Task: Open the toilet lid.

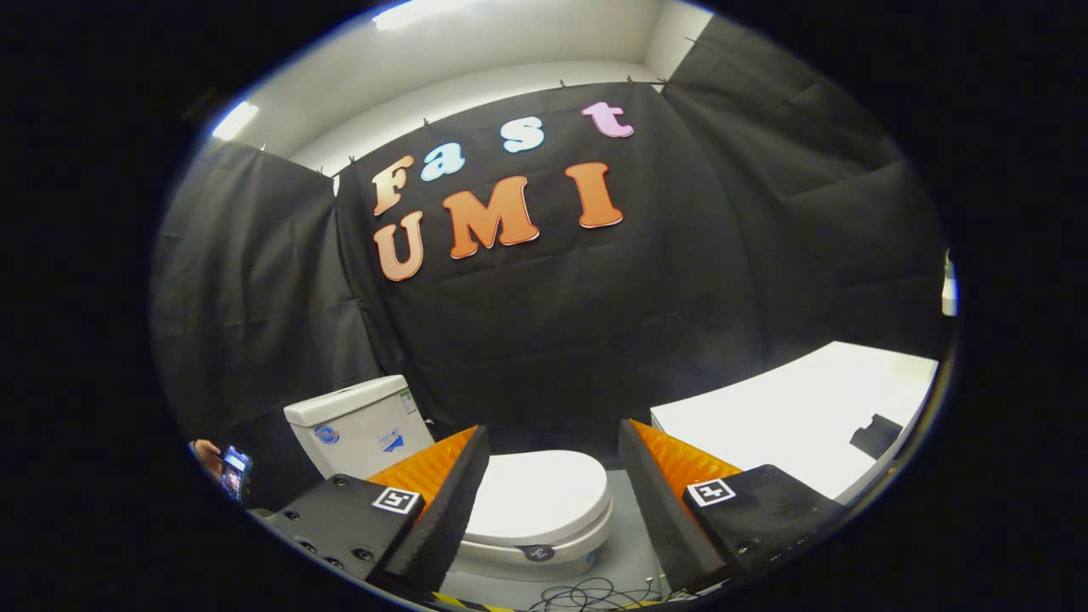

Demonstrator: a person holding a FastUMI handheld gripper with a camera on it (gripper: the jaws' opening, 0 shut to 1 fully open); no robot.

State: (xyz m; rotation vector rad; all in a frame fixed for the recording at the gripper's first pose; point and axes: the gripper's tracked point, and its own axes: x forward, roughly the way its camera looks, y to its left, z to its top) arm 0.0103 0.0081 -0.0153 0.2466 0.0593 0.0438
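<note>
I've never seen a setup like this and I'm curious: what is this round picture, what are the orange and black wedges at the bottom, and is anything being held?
The camera rides on a hand-held gripper and looks forward along it. The wedges are its two fingers, spread apart and holding nothing. Between and beyond them stands a white toilet with its lid down and its tank behind. A white table is beside it, cables lie on the floor, and someone's hand holds a phone near the tank.

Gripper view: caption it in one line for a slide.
Open gripper hovers ahead of the white toilet, its lid down and untouched, a white table alongside.
</note>
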